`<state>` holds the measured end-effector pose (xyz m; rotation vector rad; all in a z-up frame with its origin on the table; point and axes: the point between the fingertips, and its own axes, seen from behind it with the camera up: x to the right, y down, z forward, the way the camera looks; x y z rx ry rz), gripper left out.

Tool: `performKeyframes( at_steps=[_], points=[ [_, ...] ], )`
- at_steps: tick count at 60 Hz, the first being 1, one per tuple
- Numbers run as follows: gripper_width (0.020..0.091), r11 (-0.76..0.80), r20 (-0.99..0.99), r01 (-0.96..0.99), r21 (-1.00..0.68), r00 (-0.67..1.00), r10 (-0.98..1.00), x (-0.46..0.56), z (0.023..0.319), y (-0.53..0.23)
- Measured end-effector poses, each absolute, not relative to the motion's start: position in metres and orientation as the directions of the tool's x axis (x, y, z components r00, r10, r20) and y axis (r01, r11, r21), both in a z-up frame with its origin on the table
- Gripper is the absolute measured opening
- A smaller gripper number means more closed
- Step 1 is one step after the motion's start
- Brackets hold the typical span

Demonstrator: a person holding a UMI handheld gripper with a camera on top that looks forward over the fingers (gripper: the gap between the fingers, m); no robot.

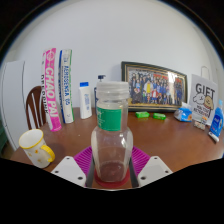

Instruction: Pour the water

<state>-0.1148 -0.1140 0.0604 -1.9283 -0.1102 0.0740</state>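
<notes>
At the far left we see a yellow-and-white mug (36, 147) on the tabletop (180, 145) (likely where the water goes). Right of it, the fingers (111, 166) are closed against a clear bottle (111, 130) with a green label, held upright so nothing spills, their pink pads (139, 159) pressing both sides. A framed photo (155, 87) leans against the wall beyond.

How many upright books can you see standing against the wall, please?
2: a pink book and a lighter book beside it, left of the small white bottle. Others may be hidden.
</notes>
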Motion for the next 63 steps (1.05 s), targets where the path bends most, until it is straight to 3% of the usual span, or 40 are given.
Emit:
performKeyframes(
  at_steps=[4, 8, 9, 11, 15, 38, 63],
  points=[
    [0.061, -0.39, 0.009, 0.048, -0.919, 0.995, 0.102, -0.112, 0.053, -0.117],
    [0.0852, -0.439, 0.023, 0.063, -0.896, 0.995, 0.096, -0.112, 0.052, -0.125],
    [0.087, -0.447, 0.024, 0.064, -0.892, 0.995, 0.094, -0.112, 0.053, -0.127],
    [0.0836, -0.464, 0.027, 0.066, -0.883, 0.996, 0.09, -0.112, 0.055, -0.134],
    [0.0864, -0.493, 0.046, 0.077, -0.867, 0.996, 0.074, -0.111, 0.064, -0.15],
    [0.0853, -0.575, 0.133, 0.1, -0.812, 0.991, -0.015, -0.138, 0.161, -0.3],
    [0.0852, -0.578, 0.125, 0.105, -0.809, 0.992, 0.004, -0.147, 0.176, -0.358]
  ],
)
